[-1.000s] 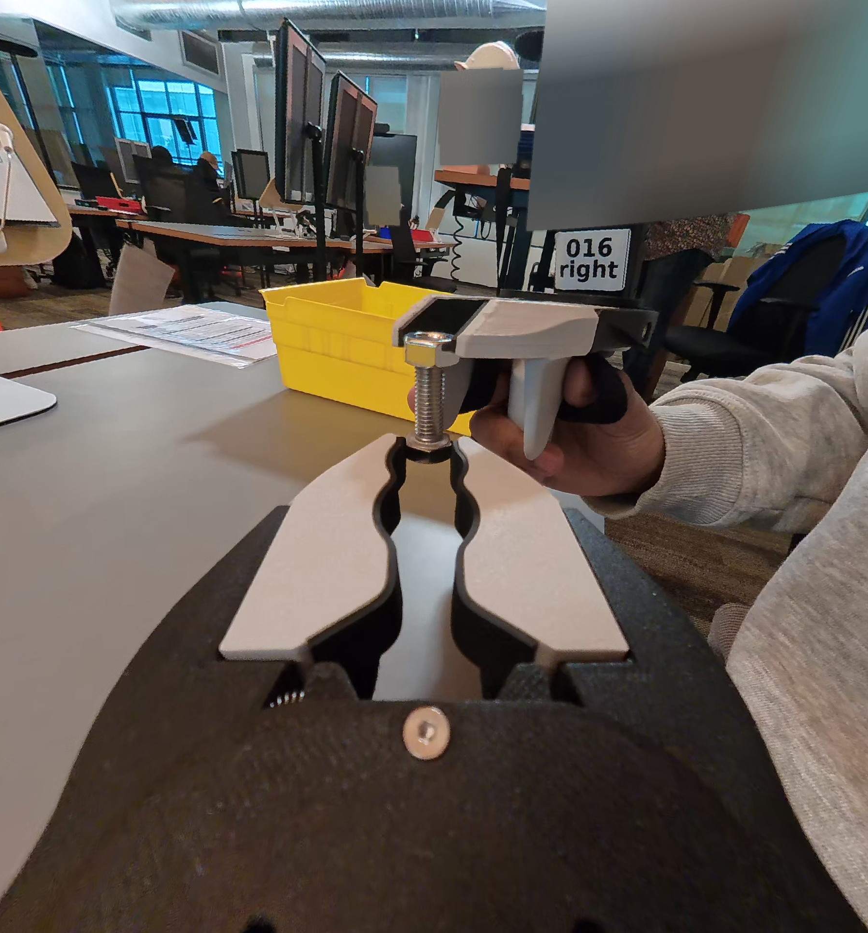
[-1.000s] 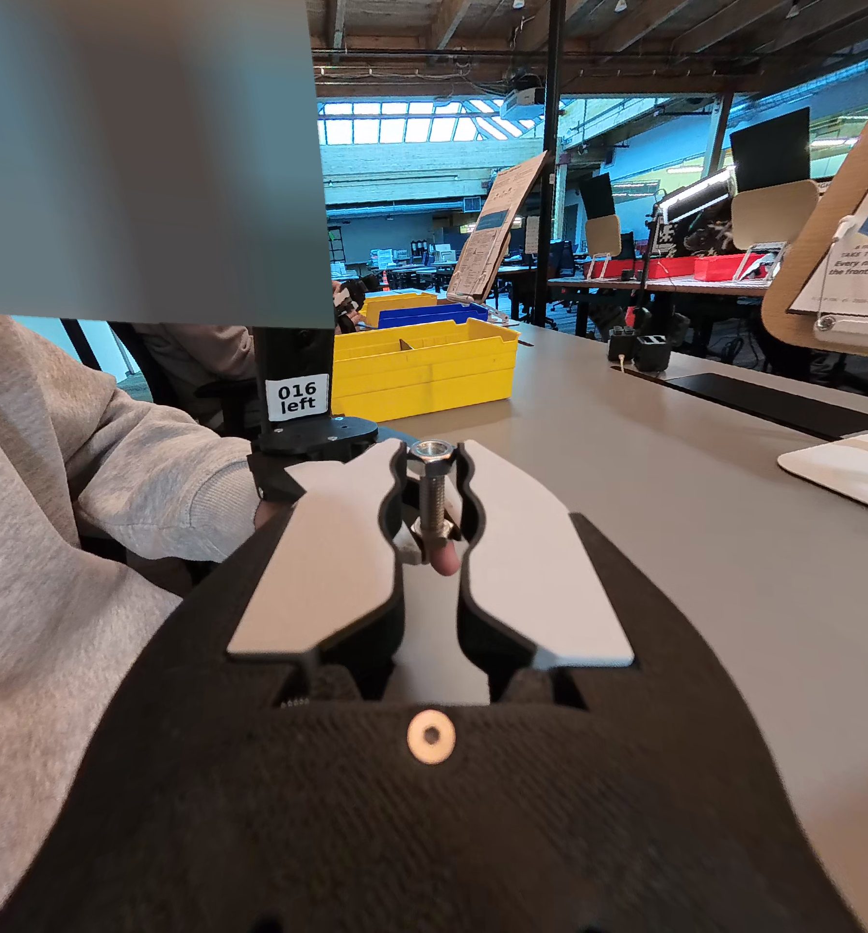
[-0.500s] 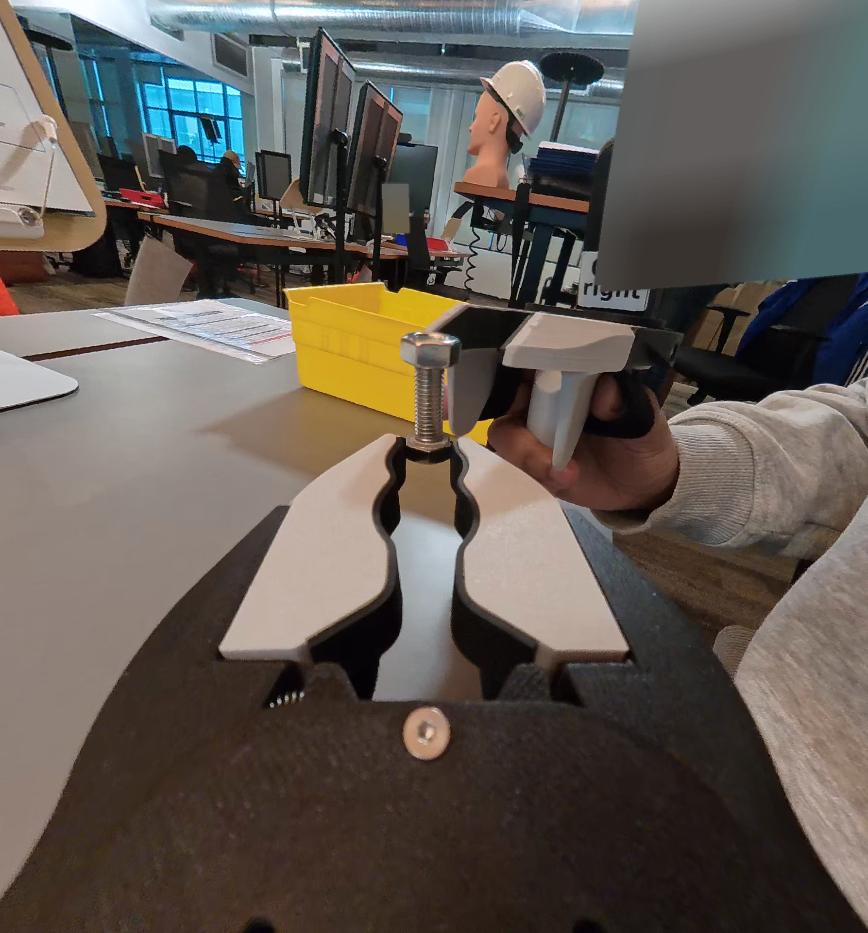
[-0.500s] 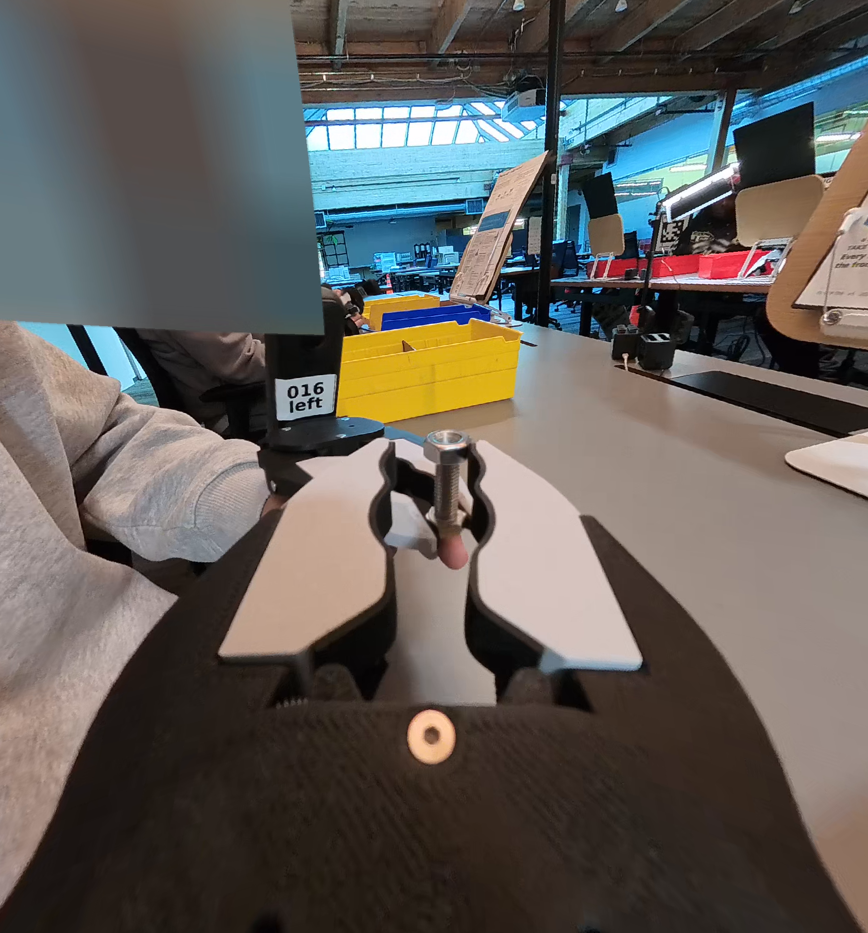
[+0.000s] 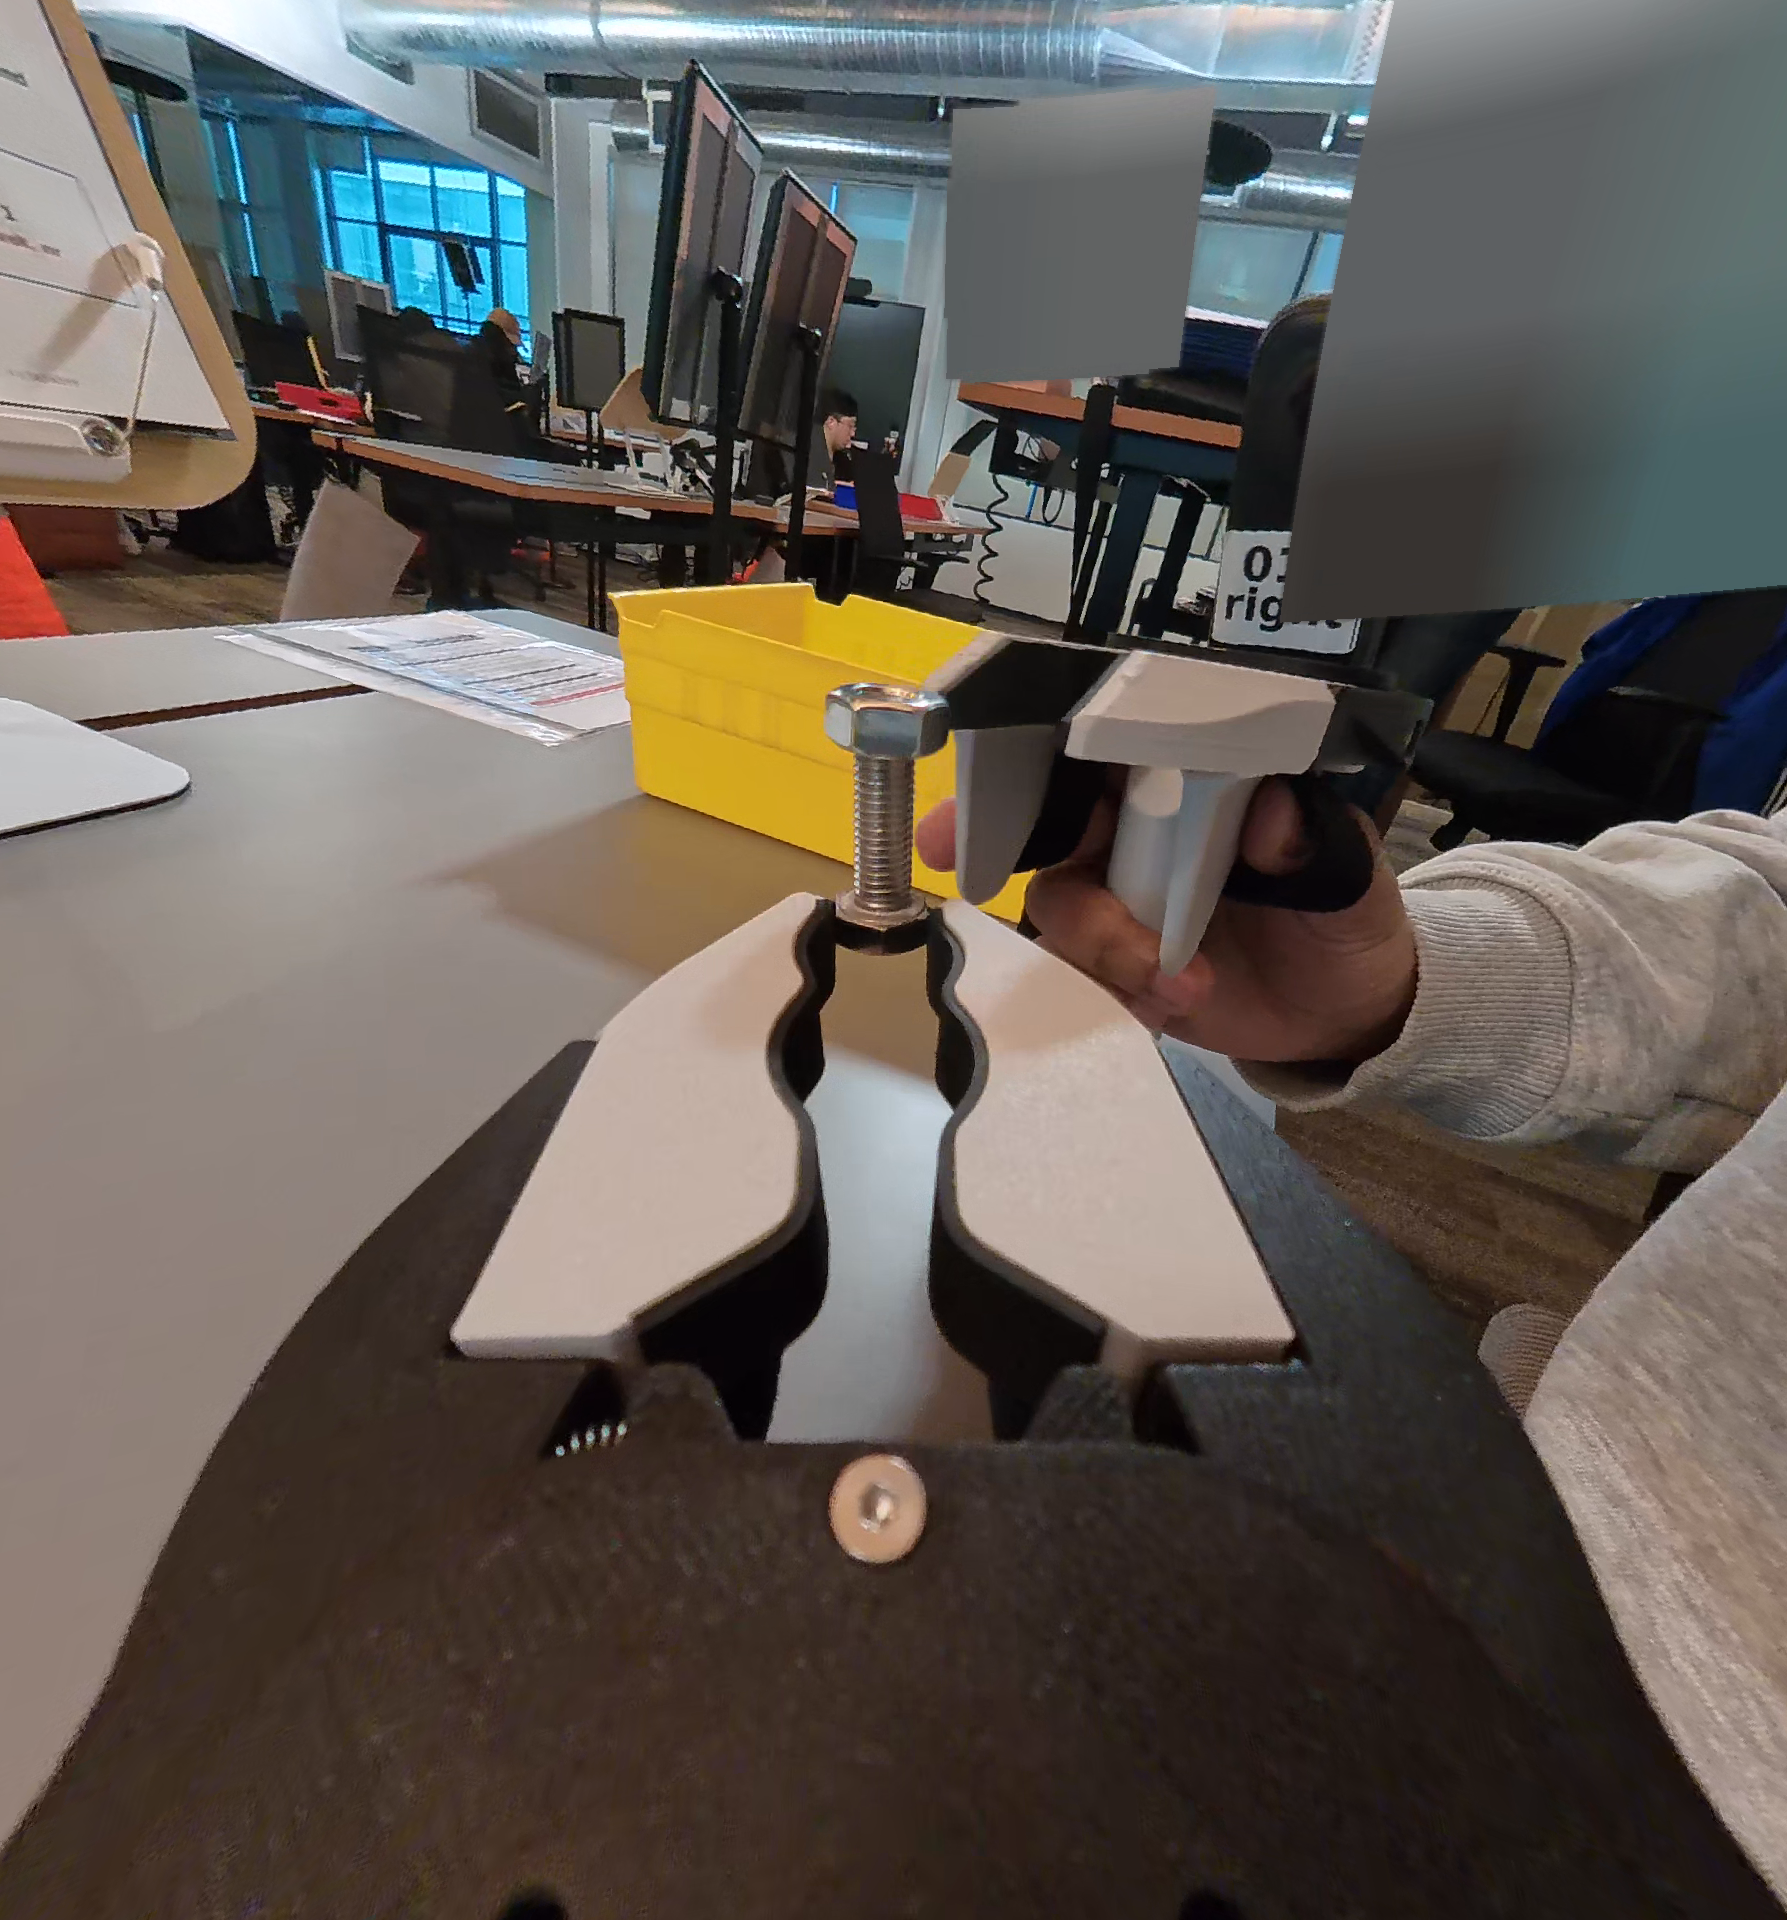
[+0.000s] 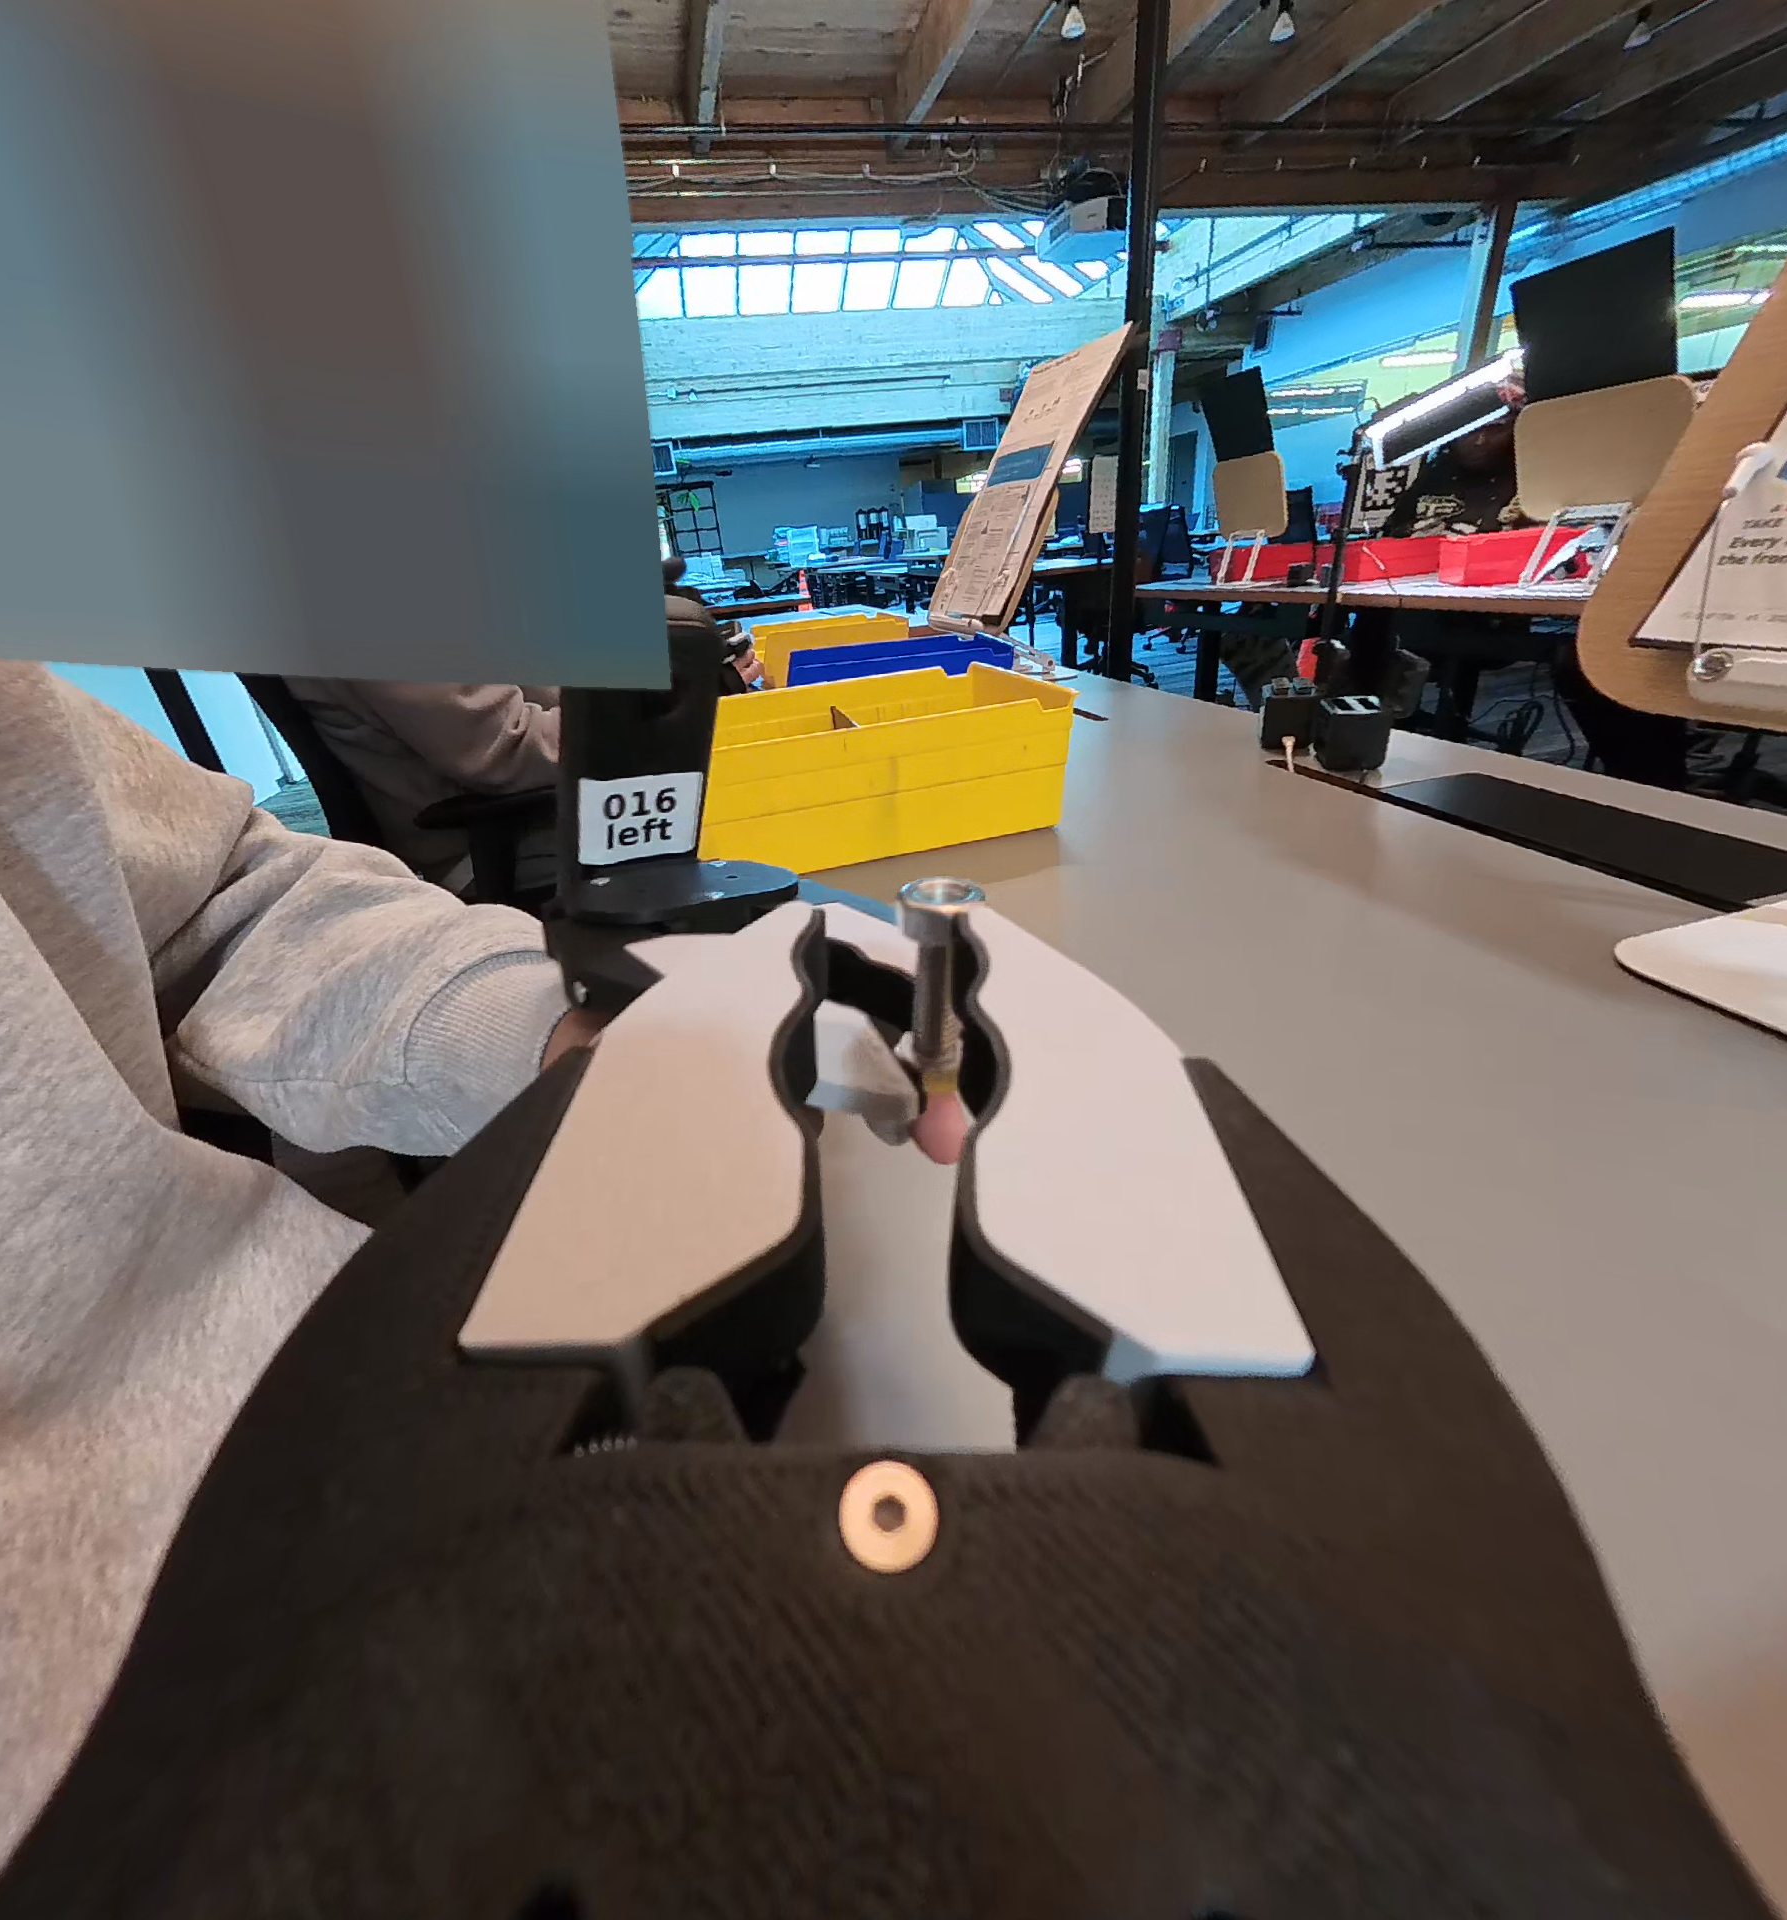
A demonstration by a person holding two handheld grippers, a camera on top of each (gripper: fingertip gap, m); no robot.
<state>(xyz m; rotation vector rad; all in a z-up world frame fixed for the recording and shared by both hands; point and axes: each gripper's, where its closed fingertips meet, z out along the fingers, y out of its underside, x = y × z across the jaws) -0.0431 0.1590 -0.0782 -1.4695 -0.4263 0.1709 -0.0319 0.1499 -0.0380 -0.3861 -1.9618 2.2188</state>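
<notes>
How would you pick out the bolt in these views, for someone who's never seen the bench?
Start at the grey table with the yellow bin near its edge. In front of that bin, the left tongs pinch the nut at the lower end of an upright silver bolt. It is the only threaded metal piece standing vertical, hex head on top, with the right tongs open around its shank.

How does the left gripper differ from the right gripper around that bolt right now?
The left gripper is shut on the lower end of the upright bolt; the right gripper is open and grips nothing. The left gripper meets the bolt low down; the right gripper's fingertips sit level with its hex head. Both are hand-held, with pale grey fingers on black bodies.
</notes>
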